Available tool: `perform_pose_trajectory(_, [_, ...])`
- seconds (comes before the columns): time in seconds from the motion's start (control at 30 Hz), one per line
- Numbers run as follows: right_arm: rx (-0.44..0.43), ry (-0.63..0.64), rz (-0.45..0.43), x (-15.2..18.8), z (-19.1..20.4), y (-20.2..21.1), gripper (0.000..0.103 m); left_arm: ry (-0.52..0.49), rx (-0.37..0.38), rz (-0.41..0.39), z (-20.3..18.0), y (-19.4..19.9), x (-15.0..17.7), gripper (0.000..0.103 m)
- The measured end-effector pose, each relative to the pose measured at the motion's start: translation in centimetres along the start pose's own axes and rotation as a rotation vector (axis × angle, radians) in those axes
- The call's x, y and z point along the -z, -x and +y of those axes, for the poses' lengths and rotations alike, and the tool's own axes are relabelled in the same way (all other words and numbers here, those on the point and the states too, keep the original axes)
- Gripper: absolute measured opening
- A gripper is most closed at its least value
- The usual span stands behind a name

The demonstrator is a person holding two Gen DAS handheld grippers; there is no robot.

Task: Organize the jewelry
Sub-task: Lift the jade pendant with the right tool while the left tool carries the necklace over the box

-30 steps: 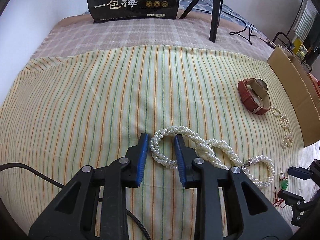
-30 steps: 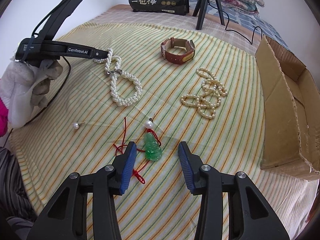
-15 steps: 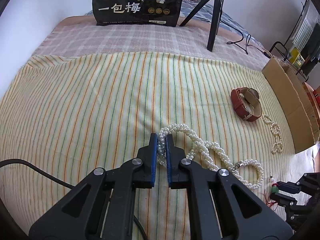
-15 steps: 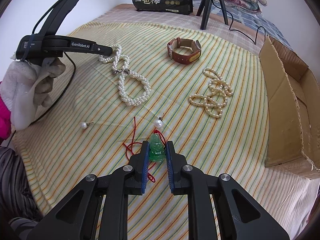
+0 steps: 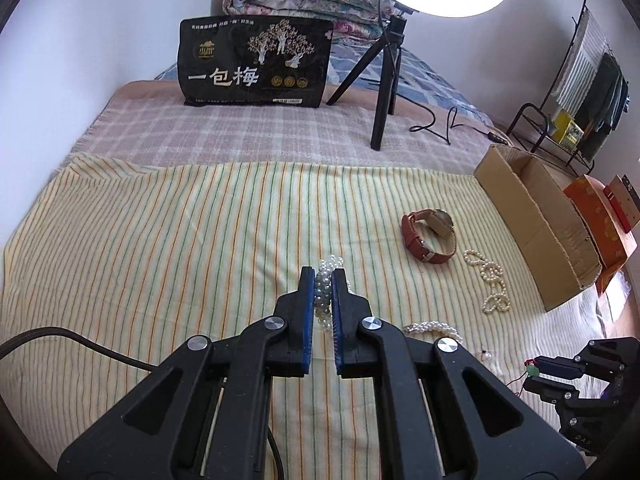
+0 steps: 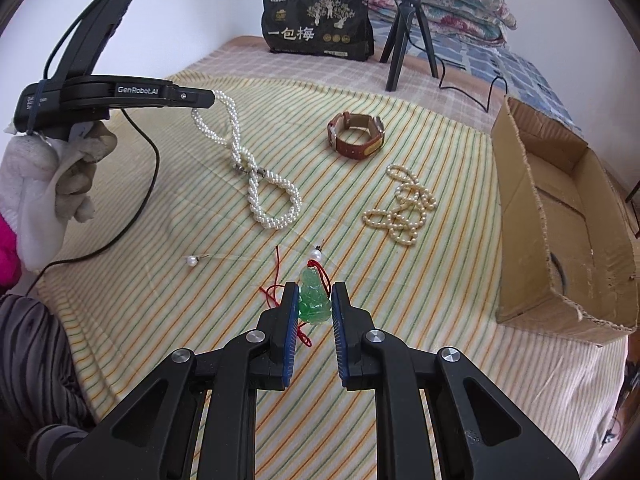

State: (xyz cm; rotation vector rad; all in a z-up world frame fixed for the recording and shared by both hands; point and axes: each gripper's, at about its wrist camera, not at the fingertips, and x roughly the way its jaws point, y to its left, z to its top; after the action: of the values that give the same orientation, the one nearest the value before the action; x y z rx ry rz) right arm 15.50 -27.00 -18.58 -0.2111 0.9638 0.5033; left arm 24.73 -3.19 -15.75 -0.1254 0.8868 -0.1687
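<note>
Plainly "GenRobot.AI" on left gripper [image 6: 208, 98], jaws clamping pearl necklace [image 6: 256, 176]; right gripper [image 6: 316, 308] jaws pinching jade pendant [image 6: 314, 300]

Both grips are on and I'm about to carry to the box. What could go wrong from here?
The left hand-held gripper pinches only one end of the white pearl necklace; the rest trails on the striped cloth and could drag or snag. The right hand-held gripper holds the green pendant, but its red cord hangs loose near a pearl earring.
</note>
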Motion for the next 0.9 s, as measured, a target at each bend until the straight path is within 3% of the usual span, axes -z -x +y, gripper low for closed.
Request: perform_pose_trajectory(0.9, [0.049, -0.052, -0.142, 0.1, -2.2, 6.4, 0.015, -0.120, 0.140, -0.192, -6.6, 9.2, -2.9, 0.005])
